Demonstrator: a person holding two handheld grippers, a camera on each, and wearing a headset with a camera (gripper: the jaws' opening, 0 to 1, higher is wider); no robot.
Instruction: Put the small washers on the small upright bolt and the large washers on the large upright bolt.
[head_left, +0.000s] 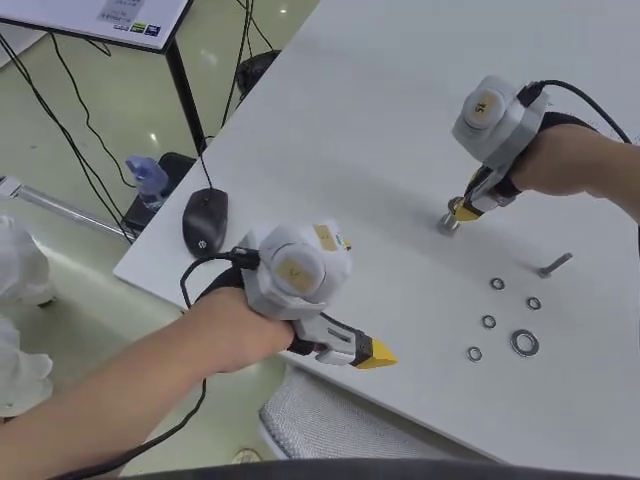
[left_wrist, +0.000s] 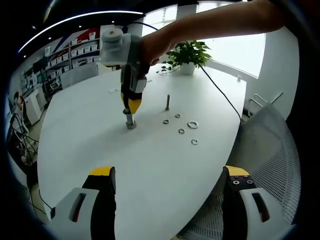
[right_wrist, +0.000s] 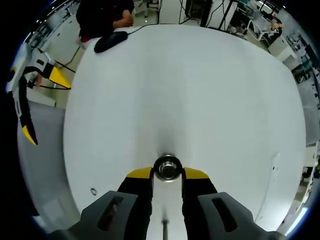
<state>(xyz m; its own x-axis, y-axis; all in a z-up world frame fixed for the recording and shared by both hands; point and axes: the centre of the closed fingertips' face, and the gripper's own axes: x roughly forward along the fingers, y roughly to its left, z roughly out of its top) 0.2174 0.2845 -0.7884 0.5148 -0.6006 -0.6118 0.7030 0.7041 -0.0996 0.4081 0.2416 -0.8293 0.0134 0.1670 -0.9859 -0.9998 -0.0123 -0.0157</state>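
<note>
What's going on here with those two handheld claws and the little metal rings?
A person works at a white table with a gripper in each hand. The right gripper has its jaws closed around the top of the large bolt. The left gripper hovers open near the table's edge. Four small washers and one large washer lie loose by the small bolt.

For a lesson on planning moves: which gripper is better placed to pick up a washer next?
Left. The left gripper is open and empty, with a free path to the washers. The right gripper is closed around the large bolt, so it is probably busy steadying it.
</note>
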